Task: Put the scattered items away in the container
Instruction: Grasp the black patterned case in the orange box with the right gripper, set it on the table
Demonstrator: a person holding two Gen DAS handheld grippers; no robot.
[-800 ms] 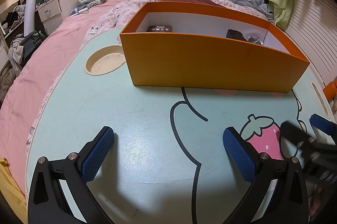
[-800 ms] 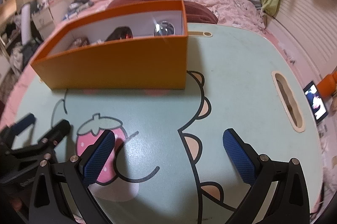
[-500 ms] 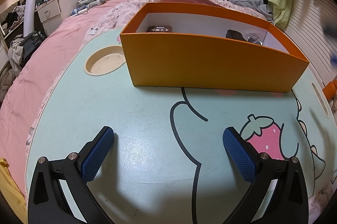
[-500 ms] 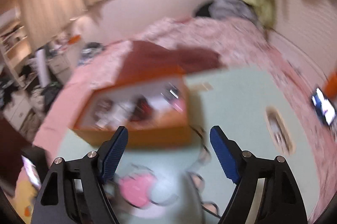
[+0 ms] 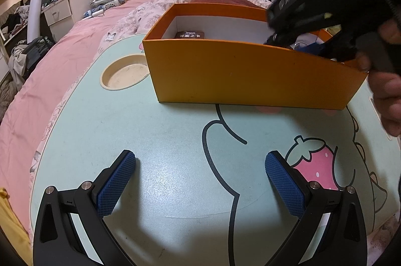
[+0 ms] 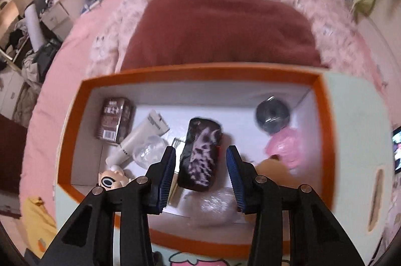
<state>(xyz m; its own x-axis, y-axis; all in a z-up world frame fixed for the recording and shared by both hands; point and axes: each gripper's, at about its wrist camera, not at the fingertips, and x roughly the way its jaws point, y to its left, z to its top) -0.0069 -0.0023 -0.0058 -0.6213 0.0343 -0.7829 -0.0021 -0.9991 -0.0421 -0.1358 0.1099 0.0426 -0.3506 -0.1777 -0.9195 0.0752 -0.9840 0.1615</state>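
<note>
Orange cardboard walls the box [image 6: 325,140] that stands on my mint-green cartoon counter [image 5: 163,140], and the scattered things already lie inside it: a brown card pack [image 6: 114,119], a white tube [image 6: 142,135], a dark patterned case [image 6: 200,155], a grey roll [image 6: 272,114], a pink bag [image 6: 285,148] and a small figure [image 6: 111,178]. My right hand-held gripper [image 6: 200,167] hangs steeply over the box with its jaws partly apart, the case below and between them, the pads not pressing on it; I judge I am either checking the contents or lining up on that case. My left hand-held gripper [image 5: 200,180] rests low over bare counter, jaws spread wide and empty, kept clear so the box stays unobstructed. From its view no loose item shows on the counter, so the tidying looks near done
</note>
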